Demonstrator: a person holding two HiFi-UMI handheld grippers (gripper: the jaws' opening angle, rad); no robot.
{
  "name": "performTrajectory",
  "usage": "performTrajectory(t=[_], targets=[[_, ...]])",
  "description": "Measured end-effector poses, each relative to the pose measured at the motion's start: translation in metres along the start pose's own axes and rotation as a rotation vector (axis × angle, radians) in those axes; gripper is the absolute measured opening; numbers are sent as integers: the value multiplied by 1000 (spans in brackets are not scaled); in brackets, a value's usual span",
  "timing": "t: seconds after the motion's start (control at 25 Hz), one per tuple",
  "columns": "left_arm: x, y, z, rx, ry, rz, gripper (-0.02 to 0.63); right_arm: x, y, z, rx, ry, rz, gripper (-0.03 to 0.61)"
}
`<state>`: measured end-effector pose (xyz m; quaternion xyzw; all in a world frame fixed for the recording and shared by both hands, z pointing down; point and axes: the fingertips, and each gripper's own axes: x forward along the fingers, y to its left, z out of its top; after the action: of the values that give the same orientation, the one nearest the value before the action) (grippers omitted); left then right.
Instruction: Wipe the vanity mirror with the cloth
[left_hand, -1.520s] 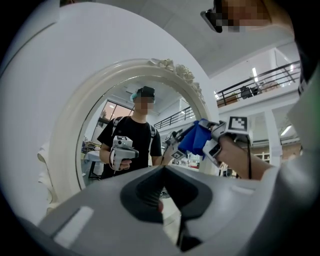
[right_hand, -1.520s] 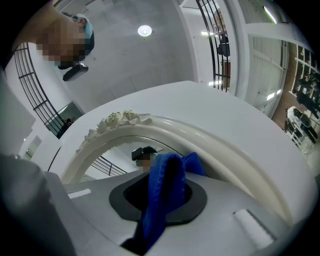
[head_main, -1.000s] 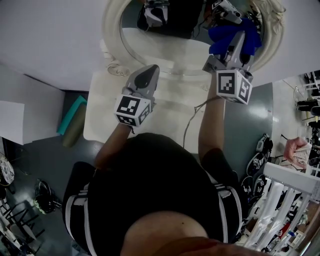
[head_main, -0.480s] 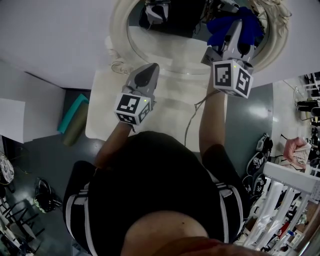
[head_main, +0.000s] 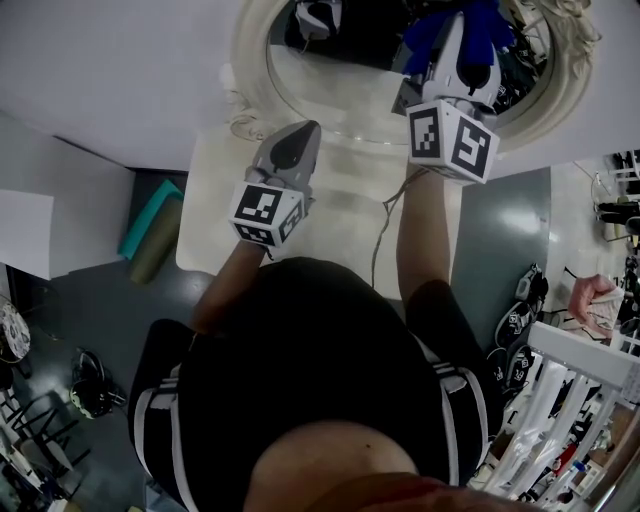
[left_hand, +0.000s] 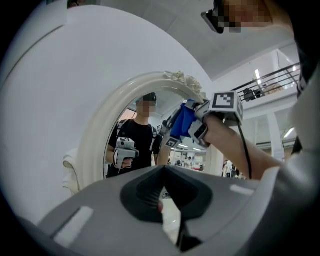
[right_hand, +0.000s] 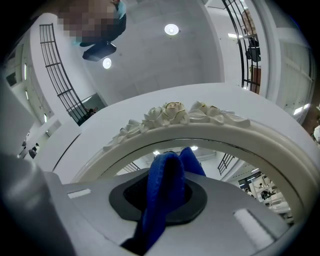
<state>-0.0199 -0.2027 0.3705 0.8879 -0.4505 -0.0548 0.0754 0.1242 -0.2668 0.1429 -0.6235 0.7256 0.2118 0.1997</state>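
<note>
The vanity mirror (head_main: 340, 90) has an oval white carved frame (head_main: 250, 60) and stands at the back of a white vanity table (head_main: 340, 220). My right gripper (head_main: 462, 35) is shut on a blue cloth (head_main: 428, 35) and holds it against the right side of the glass. In the right gripper view the cloth (right_hand: 167, 170) bulges out between the jaws just under the carved top of the frame (right_hand: 175, 117). My left gripper (head_main: 303, 132) hovers over the table in front of the mirror's lower left, shut and holding nothing. The left gripper view shows the cloth (left_hand: 185, 122) on the glass.
A thin cable (head_main: 385, 230) runs across the table toward me. On the dark floor, a teal rolled mat (head_main: 150, 225) lies to the left. Shoes (head_main: 520, 320) and a white rack (head_main: 570, 380) stand to the right. A white wall rises behind the mirror.
My right gripper has carried the cloth farther up the right side of the glass. My left gripper has stayed almost where it was.
</note>
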Motion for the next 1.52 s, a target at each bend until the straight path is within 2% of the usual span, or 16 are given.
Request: performTrajectory(t=[0.52, 1.04, 1.28, 1.52], targets=[[-8, 8, 0, -13, -10, 24, 9, 13, 67, -13, -99, 51, 122, 41], [-19, 26, 1, -15, -9, 44, 9, 20, 124, -35, -158, 95, 192, 41], [-28, 36, 3, -12, -8, 56, 9, 21, 158, -47, -267, 91, 245, 41], [-35, 45, 2, -16, 1, 59, 9, 19, 178, -61, -266, 113, 260, 41]])
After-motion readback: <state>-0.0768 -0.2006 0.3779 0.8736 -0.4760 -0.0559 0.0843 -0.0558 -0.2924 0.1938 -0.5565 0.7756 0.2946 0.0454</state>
